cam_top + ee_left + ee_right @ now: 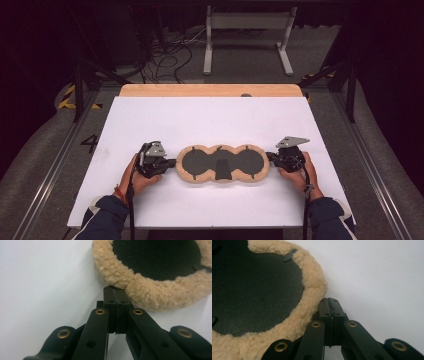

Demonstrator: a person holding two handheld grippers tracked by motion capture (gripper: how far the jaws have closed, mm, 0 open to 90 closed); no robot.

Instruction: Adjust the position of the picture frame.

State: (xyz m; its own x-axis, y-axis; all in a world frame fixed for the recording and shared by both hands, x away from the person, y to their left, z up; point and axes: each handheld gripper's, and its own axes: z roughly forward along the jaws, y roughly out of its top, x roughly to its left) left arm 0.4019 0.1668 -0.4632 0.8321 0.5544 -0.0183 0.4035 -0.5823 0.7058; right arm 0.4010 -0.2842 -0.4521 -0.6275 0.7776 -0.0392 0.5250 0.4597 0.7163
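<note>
Fleece-edged pad (223, 164) lies flat between left gripper (171, 162) and right gripper (270, 156), jaws together at its rim, any pinched fleece hidden.

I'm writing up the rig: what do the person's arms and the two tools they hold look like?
Each hand-held gripper, left and right, is black, with two straight black jaws on brass-riveted link arms, a grey three-cornered plate on top and a black trailing cable. The sleeves are dark blue; the left wrist wears a band.

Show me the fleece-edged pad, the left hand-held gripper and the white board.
fleece-edged pad (197, 161): high view, on its left dark panel.
left hand-held gripper (117, 293): left gripper view, at its closed tips.
white board (210, 120): high view, on its bare far half.
</note>
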